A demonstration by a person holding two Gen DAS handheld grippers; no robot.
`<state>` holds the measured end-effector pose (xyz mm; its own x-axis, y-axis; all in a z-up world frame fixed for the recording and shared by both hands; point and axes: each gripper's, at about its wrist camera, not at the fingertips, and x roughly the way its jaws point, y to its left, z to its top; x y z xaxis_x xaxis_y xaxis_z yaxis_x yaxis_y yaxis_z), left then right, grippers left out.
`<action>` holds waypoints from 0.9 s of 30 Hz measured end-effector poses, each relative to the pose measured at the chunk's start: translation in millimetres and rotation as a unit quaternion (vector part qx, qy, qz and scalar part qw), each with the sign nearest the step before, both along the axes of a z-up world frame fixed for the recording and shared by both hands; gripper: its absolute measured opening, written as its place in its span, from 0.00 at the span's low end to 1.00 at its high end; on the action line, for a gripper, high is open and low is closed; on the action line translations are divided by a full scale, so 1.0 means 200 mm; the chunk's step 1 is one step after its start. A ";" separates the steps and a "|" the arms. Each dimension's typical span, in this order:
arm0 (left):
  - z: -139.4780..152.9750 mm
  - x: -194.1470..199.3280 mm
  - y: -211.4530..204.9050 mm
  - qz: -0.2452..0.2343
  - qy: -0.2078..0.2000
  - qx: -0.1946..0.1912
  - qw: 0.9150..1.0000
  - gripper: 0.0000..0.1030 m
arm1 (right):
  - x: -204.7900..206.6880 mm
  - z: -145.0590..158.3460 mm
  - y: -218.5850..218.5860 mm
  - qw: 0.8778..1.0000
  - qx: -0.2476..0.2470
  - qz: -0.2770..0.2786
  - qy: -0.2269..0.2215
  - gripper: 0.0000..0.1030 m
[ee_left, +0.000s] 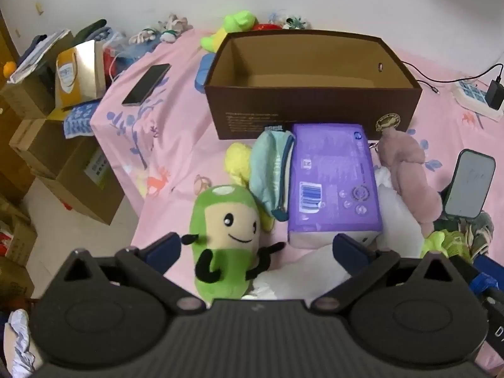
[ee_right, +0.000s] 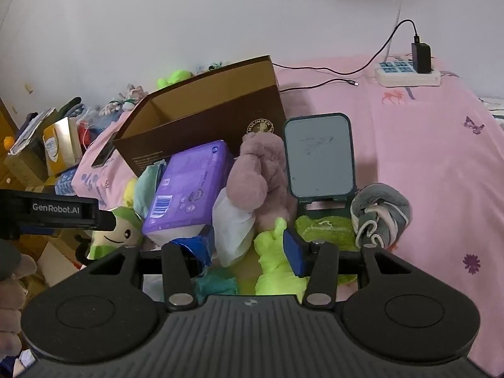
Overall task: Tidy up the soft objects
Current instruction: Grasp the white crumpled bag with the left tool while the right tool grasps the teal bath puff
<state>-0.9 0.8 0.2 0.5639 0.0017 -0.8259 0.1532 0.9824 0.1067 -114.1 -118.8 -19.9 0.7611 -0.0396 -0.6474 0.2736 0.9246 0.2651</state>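
Observation:
A pile of soft things lies on the pink bed sheet before an open brown cardboard box (ee_left: 312, 107). My left gripper (ee_left: 256, 247) is open, its fingers either side of a green smiling plush (ee_left: 225, 236), not touching it. Behind it lie a teal pouch (ee_left: 272, 173), a yellow plush (ee_left: 237, 160), a purple tissue pack (ee_left: 334, 182) and a mauve plush (ee_left: 406, 170). My right gripper (ee_right: 249, 247) is open over a neon green plush (ee_right: 274, 267) and a white cloth (ee_right: 234, 230). The box (ee_right: 201, 123) looks empty inside.
A small standing mirror (ee_right: 318, 154) and rolled grey socks (ee_right: 381, 211) sit right of the pile. A black phone (ee_left: 146, 85) lies left of the box. A power strip (ee_right: 408, 75) with cables is at the back right. Cardboard boxes (ee_left: 78, 170) stand beside the bed's left edge.

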 end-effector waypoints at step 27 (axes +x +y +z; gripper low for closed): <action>-0.13 -0.25 0.26 -0.205 -0.008 -0.142 0.969 0.99 | 0.07 -0.15 -0.15 0.978 0.179 0.043 0.098 0.31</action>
<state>-51.1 53.6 -26.6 0.4822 -0.4499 -0.7517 0.5366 0.8300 -0.1525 -100.3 -149.5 -49.3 0.6113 0.2752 -0.7420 0.2766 0.8041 0.5262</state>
